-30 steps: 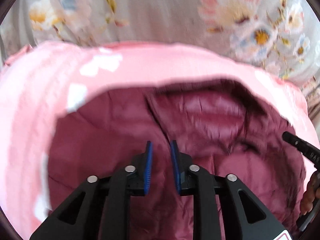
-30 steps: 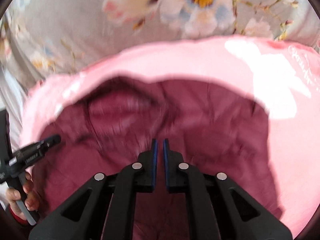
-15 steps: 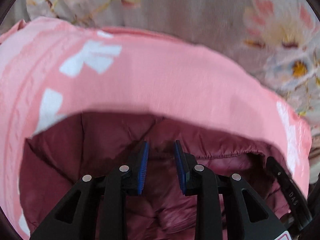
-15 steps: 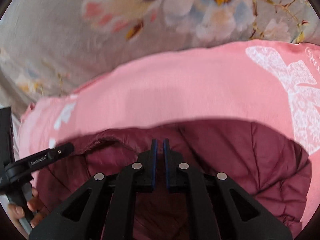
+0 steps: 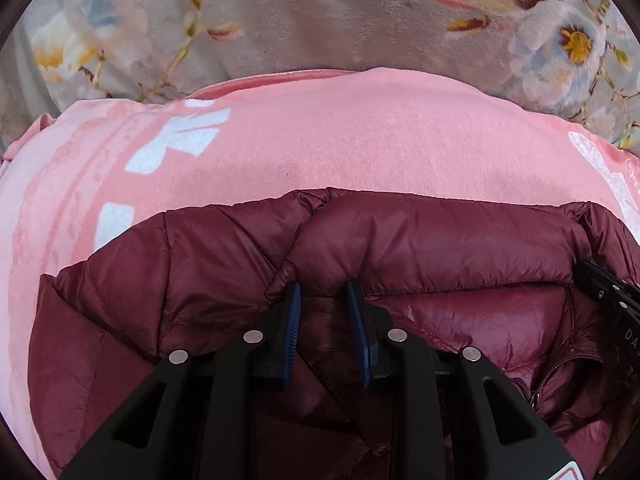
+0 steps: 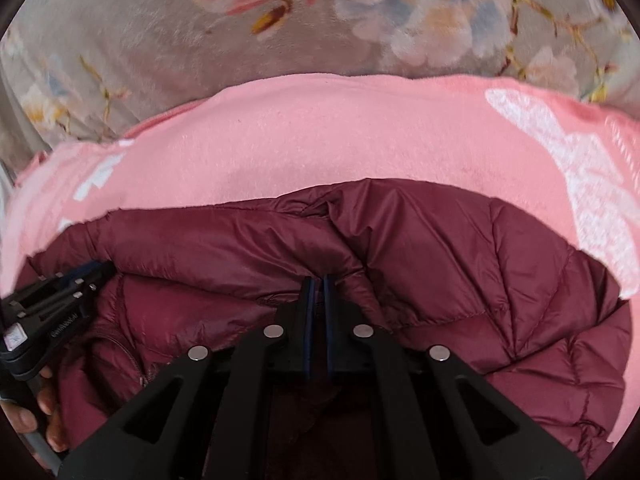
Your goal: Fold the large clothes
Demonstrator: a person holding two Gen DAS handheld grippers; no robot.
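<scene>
Left wrist view: the left gripper (image 5: 323, 292) pinches a thick fold of the maroon jacket (image 5: 420, 240), which lies on a pink blanket (image 5: 340, 140). The right gripper (image 6: 316, 284) is clamped narrowly on the same folded edge, further right.

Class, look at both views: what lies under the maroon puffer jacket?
The maroon puffer jacket lies on a pink blanket, itself over a floral cover. Whatever is directly beneath the jacket is hidden.

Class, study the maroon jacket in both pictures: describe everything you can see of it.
The maroon jacket is a shiny quilted puffer with stitched panels and a zipper. It lies crumpled on a pink blanket, its top edge doubled over. Both hand-held grippers pinch that fold: the left hand-held gripper and the right hand-held gripper.
</scene>
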